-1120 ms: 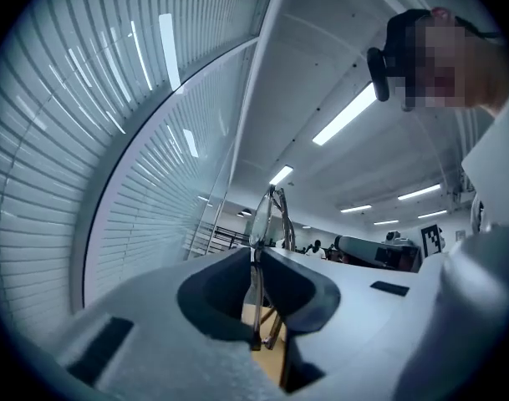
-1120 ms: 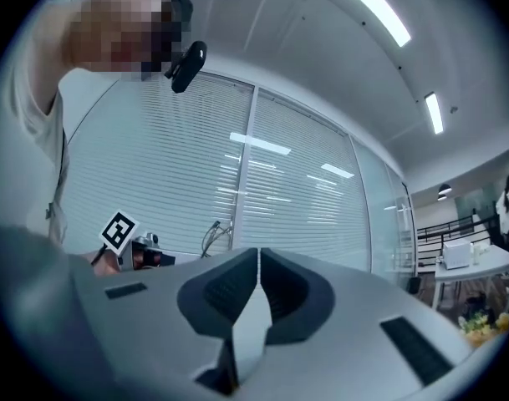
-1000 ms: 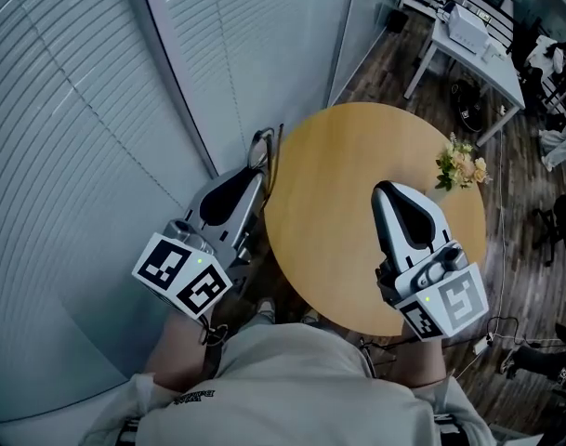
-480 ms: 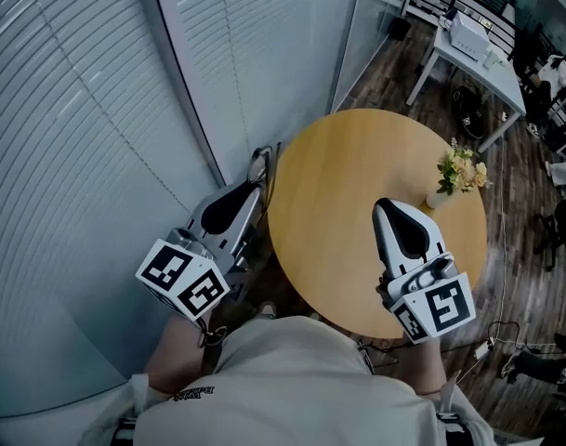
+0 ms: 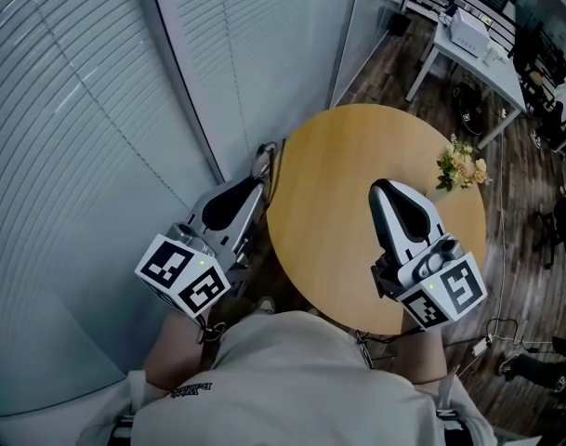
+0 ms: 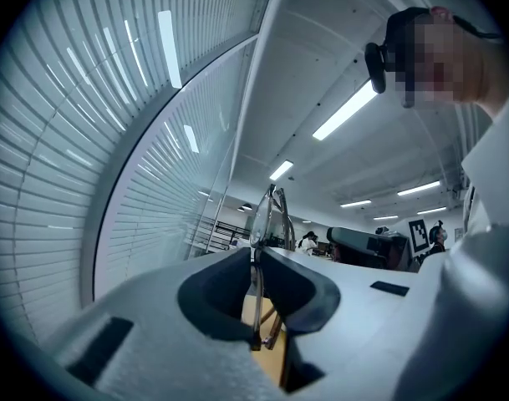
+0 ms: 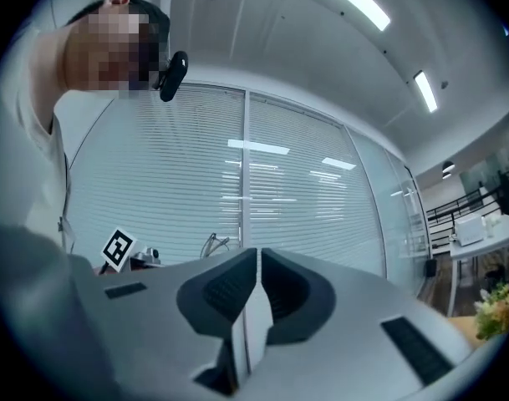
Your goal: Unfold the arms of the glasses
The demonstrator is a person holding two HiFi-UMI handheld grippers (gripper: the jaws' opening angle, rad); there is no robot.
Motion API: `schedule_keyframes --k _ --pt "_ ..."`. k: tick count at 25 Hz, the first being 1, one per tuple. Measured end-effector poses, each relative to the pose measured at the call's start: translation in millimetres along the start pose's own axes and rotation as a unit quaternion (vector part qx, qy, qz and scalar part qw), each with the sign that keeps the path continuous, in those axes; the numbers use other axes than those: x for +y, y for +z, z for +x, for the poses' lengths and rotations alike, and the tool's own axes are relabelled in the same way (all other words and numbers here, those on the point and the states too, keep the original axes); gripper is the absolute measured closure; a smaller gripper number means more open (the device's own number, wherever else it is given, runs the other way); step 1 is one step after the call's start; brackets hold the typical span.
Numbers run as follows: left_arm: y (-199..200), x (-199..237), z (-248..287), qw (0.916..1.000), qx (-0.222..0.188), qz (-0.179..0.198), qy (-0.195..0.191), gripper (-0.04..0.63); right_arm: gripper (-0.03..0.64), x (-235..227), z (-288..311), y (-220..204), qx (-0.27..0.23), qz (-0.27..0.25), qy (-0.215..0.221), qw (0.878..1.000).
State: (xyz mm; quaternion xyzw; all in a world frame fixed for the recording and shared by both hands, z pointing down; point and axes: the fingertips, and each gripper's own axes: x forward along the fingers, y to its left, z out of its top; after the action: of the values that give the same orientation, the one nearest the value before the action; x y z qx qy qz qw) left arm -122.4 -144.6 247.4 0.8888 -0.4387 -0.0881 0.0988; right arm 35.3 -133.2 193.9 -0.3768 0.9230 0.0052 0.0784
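Observation:
The thin-framed glasses (image 5: 263, 157) stick out past the tip of my left gripper (image 5: 259, 182), just off the left edge of the round wooden table (image 5: 329, 203). In the left gripper view the jaws are shut on the glasses (image 6: 267, 214): the frame stands edge-on between them, with a lens rising above the left gripper (image 6: 256, 259) and the arms lying close to the frame. My right gripper (image 5: 384, 190) hovers over the table's right half, apart from the glasses. In its own view the right gripper (image 7: 258, 259) is shut and empty, with the glasses (image 7: 214, 242) far off.
A small vase of flowers (image 5: 461, 166) stands near the table's right edge. A blind-covered glass wall (image 5: 97, 110) runs close on the left. A white desk (image 5: 468, 40) stands far back on the wood floor.
The right gripper has rolled a little over the table. The left gripper stays put with the glasses in it.

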Motion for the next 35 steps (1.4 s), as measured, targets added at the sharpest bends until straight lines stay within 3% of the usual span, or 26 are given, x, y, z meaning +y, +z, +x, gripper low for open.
schedule_keyframes --k 11,17,22,35 --pt "-0.7 -20.7 9.9 0.9985 0.017 0.040 -0.033 0.543 0.580 27.7 55.4 43.8 -0.004 -0.020 0.063 0.998" --pt "-7.1 -32.7 10.8 0.9981 0.016 0.040 -0.045 0.543 0.580 41.5 70.1 37.2 0.019 -0.045 0.090 0.995" --pt "-28.8 -33.6 10.1 0.9976 0.019 0.045 -0.050 0.543 0.580 46.7 74.1 0.9 0.048 -0.053 0.100 0.992" --pt "5.4 0.9 10.7 0.9996 -0.011 0.027 0.008 0.543 0.580 31.1 75.4 -0.1 0.071 -0.045 0.078 0.993"
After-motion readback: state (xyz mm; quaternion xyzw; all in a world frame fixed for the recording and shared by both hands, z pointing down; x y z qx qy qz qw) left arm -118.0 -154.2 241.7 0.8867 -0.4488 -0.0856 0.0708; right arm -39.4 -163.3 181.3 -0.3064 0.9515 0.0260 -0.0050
